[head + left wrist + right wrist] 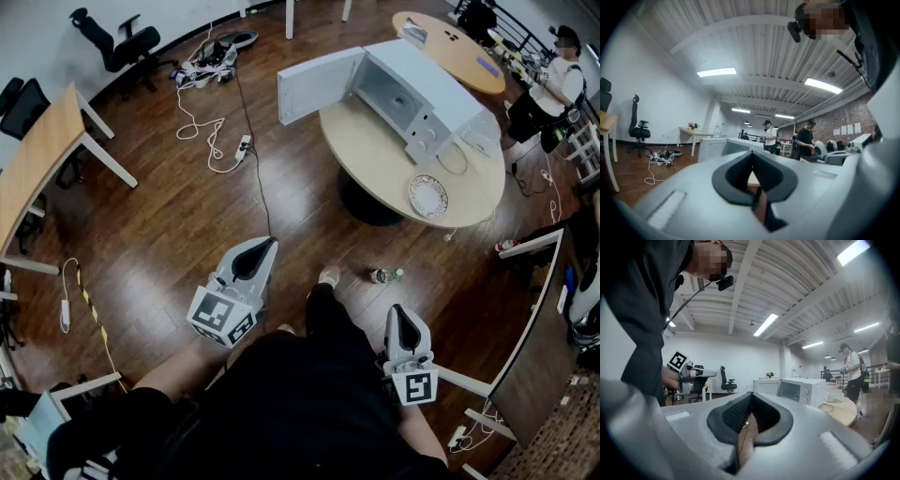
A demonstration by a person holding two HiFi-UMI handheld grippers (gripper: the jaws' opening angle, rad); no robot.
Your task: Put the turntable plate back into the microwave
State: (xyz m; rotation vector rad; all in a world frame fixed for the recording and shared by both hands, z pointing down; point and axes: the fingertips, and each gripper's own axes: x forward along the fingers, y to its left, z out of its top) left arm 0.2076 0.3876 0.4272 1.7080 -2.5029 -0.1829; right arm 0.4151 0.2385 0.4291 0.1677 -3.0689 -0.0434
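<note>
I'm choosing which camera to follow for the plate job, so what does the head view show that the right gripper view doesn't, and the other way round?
Only the head view: the plate lying on the table near the microwave, and a bottle on the floor. Only the right gripper view: the right gripper close up, its jaws shut on nothing, and the ceiling lights. Both: the microwave, the table and the left gripper.
</note>
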